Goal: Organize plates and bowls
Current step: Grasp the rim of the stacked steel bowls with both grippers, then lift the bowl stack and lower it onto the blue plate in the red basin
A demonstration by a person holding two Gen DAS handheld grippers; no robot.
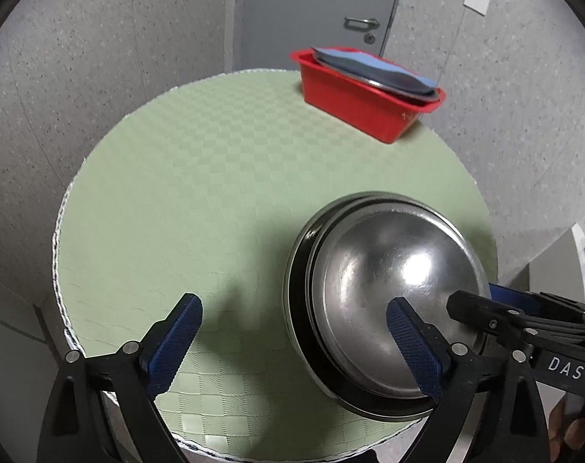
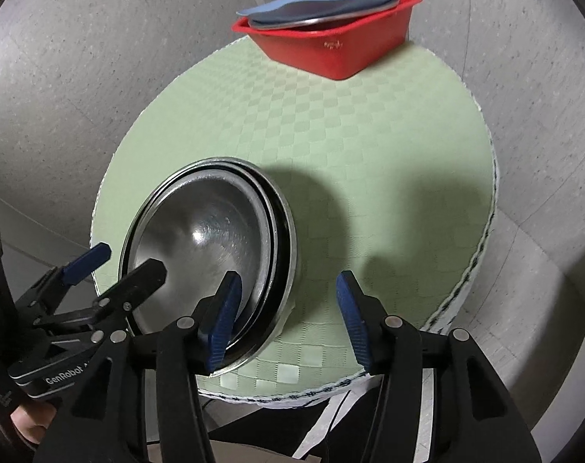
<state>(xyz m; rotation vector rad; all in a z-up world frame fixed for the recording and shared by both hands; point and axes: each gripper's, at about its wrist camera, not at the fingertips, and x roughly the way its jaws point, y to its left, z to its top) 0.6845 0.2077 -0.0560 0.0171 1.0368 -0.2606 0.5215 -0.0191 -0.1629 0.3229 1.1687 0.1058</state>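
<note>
A stack of steel bowls (image 1: 385, 301) sits on the round green table (image 1: 215, 177), also in the right wrist view (image 2: 211, 254). My left gripper (image 1: 294, 341) is open, its right finger over the stack's near rim. It shows at the left of the right wrist view (image 2: 128, 258). My right gripper (image 2: 288, 316) is open, its left finger (image 2: 224, 320) by the stack's near right rim. It enters the left wrist view from the right (image 1: 481, 301). A red basin (image 1: 365, 96) at the far edge holds steel plates (image 1: 377, 71) and a blue mat.
The table's near edge (image 2: 292, 397) lies just under both grippers. A grey wall and a door (image 1: 315, 7) stand behind the table. The red basin (image 2: 331, 46) sits at the table's far rim.
</note>
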